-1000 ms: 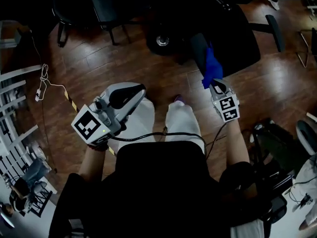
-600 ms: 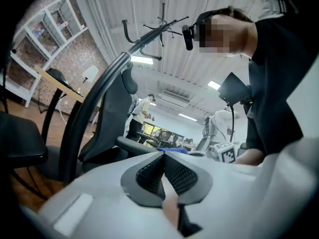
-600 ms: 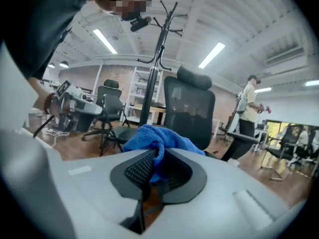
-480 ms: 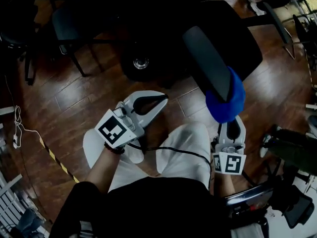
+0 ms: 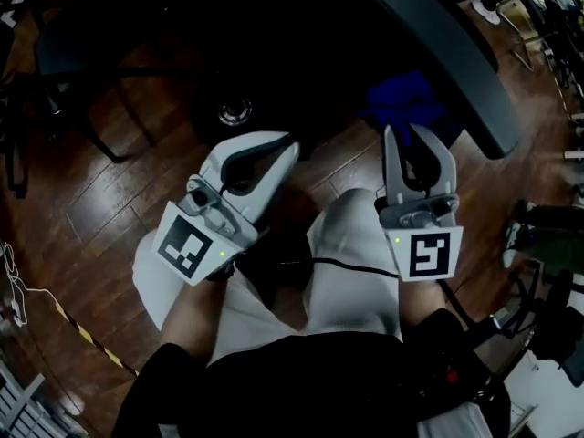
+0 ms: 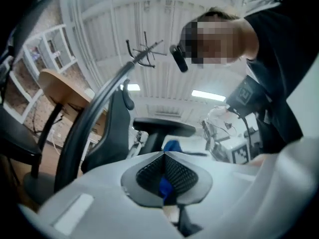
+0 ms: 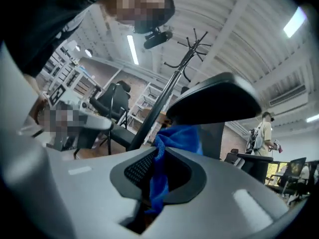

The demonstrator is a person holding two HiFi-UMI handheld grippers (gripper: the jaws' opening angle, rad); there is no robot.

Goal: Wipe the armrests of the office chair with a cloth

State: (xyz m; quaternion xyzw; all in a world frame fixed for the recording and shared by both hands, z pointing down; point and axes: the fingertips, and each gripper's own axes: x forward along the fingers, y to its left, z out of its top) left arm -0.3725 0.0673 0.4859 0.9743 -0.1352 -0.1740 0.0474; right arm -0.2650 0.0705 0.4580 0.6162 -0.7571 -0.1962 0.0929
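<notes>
The office chair's black armrest (image 5: 436, 42) runs diagonally across the upper right of the head view. Just under its near side is a bunched blue cloth (image 5: 406, 99). My right gripper (image 5: 404, 131) is shut on that cloth. In the right gripper view the cloth (image 7: 160, 180) hangs clamped between the pads, with the armrest's dark underside (image 7: 215, 102) right above it. My left gripper (image 5: 290, 148) is shut and holds nothing, a hand's width to the left over the knees. In the left gripper view the armrest (image 6: 164, 127) and cloth (image 6: 171, 145) lie ahead of it.
The person's white-trousered legs (image 5: 351, 263) are below both grippers. The chair's base with a castor (image 5: 234, 110) stands on the wooden floor ahead. Another dark chair (image 5: 73, 53) is at the upper left. Striped tape (image 5: 84, 333) crosses the floor. A coat stand (image 7: 192, 49) and a person (image 7: 263, 131) are further off.
Both grippers have dropped towards the lap. The right gripper has carried the cloth off the armrest's near end to just beneath it. The left gripper has come down beside it.
</notes>
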